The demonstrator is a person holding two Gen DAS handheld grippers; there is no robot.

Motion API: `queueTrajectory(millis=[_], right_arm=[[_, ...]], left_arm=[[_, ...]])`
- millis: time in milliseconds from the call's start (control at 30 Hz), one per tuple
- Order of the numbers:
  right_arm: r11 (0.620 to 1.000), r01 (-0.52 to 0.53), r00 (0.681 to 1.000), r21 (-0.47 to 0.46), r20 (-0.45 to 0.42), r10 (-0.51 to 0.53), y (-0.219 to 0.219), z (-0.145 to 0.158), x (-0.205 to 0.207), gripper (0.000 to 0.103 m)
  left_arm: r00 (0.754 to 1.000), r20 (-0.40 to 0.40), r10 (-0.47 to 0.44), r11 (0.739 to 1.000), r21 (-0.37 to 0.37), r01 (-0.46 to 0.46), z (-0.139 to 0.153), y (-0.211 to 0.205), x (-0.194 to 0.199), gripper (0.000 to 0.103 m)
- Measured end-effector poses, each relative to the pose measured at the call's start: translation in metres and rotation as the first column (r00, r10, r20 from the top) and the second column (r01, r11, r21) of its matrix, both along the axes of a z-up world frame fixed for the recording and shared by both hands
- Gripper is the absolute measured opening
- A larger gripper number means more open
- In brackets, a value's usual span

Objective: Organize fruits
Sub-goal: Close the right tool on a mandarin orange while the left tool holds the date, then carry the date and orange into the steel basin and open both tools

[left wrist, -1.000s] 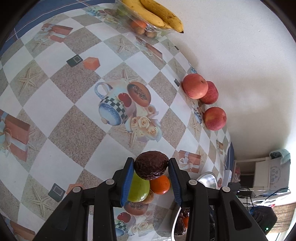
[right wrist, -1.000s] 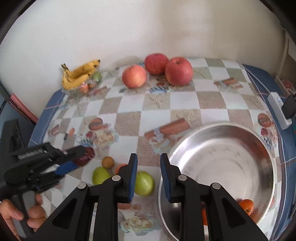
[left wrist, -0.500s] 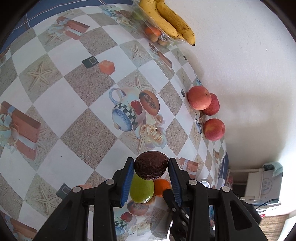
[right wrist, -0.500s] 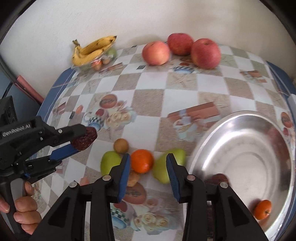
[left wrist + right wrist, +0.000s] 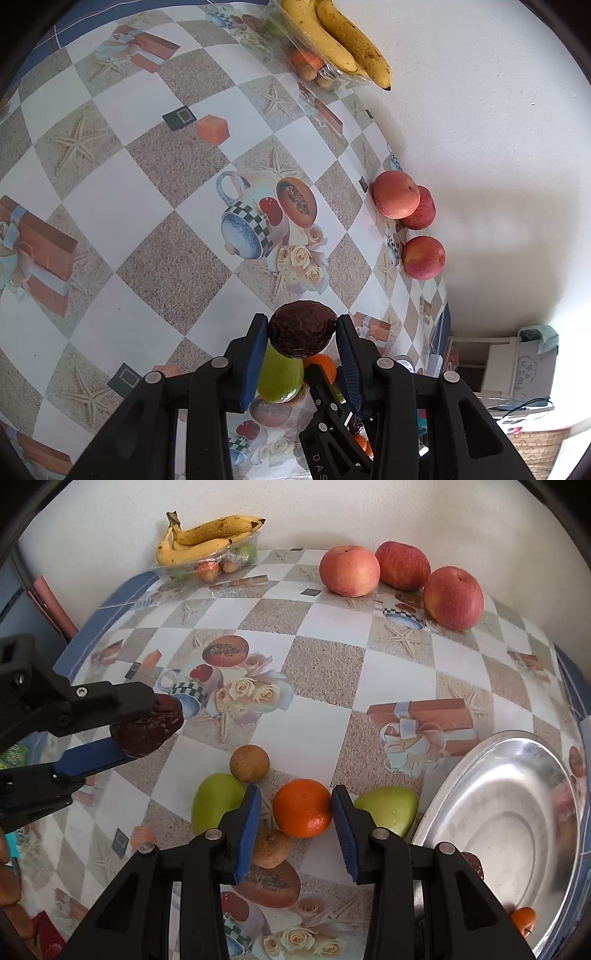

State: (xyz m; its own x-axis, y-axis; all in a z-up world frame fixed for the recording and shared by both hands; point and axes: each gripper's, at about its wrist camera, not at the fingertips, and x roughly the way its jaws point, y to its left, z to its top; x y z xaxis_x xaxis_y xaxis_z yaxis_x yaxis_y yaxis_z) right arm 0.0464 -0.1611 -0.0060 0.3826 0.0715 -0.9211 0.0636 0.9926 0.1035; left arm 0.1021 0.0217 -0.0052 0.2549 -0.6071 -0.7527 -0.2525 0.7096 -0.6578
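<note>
Our right gripper (image 5: 295, 814) stands open astride the orange (image 5: 303, 808), pads not yet pressing; our left gripper (image 5: 301, 334) clamps a dark wrinkled fruit (image 5: 302, 334) above the table; the steel bowl (image 5: 517, 812) waits just right; apples (image 5: 349, 570) farther.

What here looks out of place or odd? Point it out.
Only the bananas: they lie on top of a wrapped fruit tray by the wall, overhanging its edge and heavily brown-spotted. Nothing looks spilled or broken; the loose fruit sits scattered beside the steel bowl.
</note>
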Motion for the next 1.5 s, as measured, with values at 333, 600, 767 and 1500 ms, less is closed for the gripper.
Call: queueTrajectory(millis=[333, 600, 767, 1500], right_arm=[[0.999, -0.003, 1.000, -0.047, 0.016, 0.003, 0.003, 0.000, -0.003, 0.034], [0.996, 0.047, 0.996, 0.071, 0.072, -0.052, -0.015, 0.027, -0.013, 0.034], [0.990, 0.111, 0.990, 0.085, 0.078, -0.118, -0.031, 0.045, -0.028, 0.034], [0.828, 0.557, 0.830, 0.066, -0.016, -0.557, -0.185, 0.034, -0.113, 0.034]], left_arm=[[1.000, 0.014, 0.008, 1.000, 0.005, -0.008, 0.001, 0.001, 0.002, 0.040], [0.999, 0.045, -0.026, 1.000, 0.011, 0.026, 0.009, -0.011, -0.001, 0.040], [0.993, 0.081, -0.090, 0.996, 0.011, 0.090, 0.017, -0.035, -0.007, 0.040], [0.811, 0.195, -0.551, 0.831, 0.044, 0.554, 0.011, -0.212, -0.073, 0.042]])
